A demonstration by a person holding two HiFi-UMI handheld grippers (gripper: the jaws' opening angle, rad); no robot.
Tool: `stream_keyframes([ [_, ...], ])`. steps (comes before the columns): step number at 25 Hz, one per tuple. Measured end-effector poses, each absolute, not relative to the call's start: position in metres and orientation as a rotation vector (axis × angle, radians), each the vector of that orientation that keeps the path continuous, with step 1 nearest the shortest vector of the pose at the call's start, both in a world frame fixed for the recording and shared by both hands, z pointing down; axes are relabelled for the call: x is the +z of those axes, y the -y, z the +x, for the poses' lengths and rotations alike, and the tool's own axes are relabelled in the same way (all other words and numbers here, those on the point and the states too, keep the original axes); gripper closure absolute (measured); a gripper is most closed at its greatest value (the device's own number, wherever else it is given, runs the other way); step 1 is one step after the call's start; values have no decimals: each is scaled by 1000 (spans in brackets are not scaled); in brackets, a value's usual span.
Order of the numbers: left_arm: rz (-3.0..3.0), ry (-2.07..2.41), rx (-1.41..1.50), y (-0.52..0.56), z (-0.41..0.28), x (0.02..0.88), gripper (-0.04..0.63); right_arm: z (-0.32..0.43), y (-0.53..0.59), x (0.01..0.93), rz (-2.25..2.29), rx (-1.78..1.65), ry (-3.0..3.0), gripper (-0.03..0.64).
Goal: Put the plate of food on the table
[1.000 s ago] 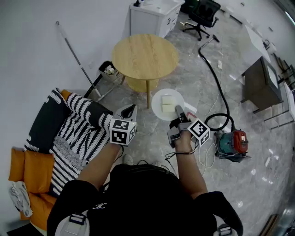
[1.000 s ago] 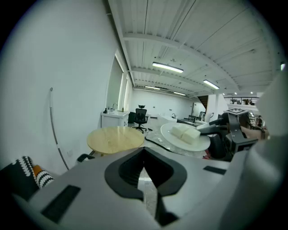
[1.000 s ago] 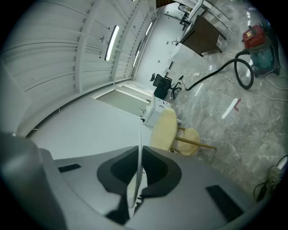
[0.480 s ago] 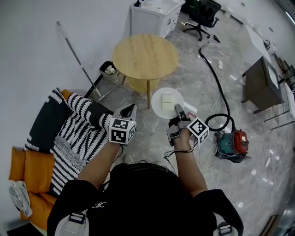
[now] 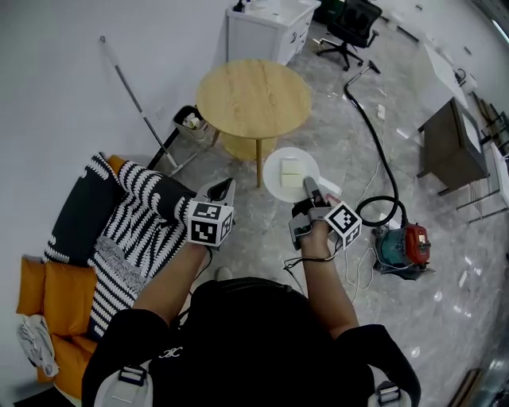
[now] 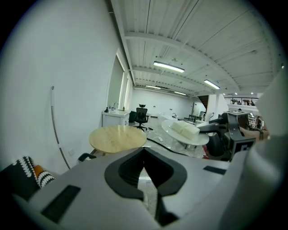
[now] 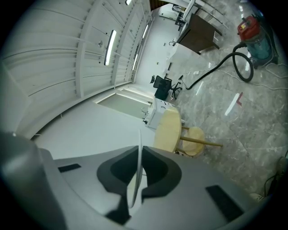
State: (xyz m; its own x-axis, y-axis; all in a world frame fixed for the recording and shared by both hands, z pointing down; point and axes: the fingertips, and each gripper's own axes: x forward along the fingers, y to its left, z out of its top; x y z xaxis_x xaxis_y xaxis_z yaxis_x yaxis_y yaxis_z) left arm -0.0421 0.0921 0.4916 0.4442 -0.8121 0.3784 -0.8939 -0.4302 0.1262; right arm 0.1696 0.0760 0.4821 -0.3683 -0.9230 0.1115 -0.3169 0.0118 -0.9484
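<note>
A white plate (image 5: 291, 176) carrying pale food blocks (image 5: 291, 173) hangs level above the floor, just short of the round wooden table (image 5: 253, 97). My right gripper (image 5: 308, 187) is shut on the plate's near rim. In the right gripper view the plate (image 7: 137, 173) shows edge-on, pinched between the jaws of that gripper (image 7: 138, 155), with the table (image 7: 170, 130) ahead. My left gripper (image 5: 224, 191) hovers to the left of the plate, shut and holding nothing. The left gripper view shows the left gripper (image 6: 144, 155), the table (image 6: 118, 137) ahead and the plate (image 6: 184, 134) to the right.
A red vacuum cleaner (image 5: 402, 246) with a black hose lies on the marble floor at right. A sofa with a striped blanket (image 5: 127, 230) stands at left. Beyond the table are a white cabinet (image 5: 266, 28) and an office chair (image 5: 346, 24). A small bin (image 5: 189, 121) sits by the table.
</note>
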Motion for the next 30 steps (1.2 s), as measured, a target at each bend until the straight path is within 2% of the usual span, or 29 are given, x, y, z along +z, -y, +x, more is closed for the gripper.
stream_keyframes([
  [19,2368,1384,311,-82,-113,507,591,111,-92,495,-1356,-1344,-1699,591],
  [30,2380,1404,321,-74,-112,509,591,114,-79,502,-1327,-1357,-1674,591],
])
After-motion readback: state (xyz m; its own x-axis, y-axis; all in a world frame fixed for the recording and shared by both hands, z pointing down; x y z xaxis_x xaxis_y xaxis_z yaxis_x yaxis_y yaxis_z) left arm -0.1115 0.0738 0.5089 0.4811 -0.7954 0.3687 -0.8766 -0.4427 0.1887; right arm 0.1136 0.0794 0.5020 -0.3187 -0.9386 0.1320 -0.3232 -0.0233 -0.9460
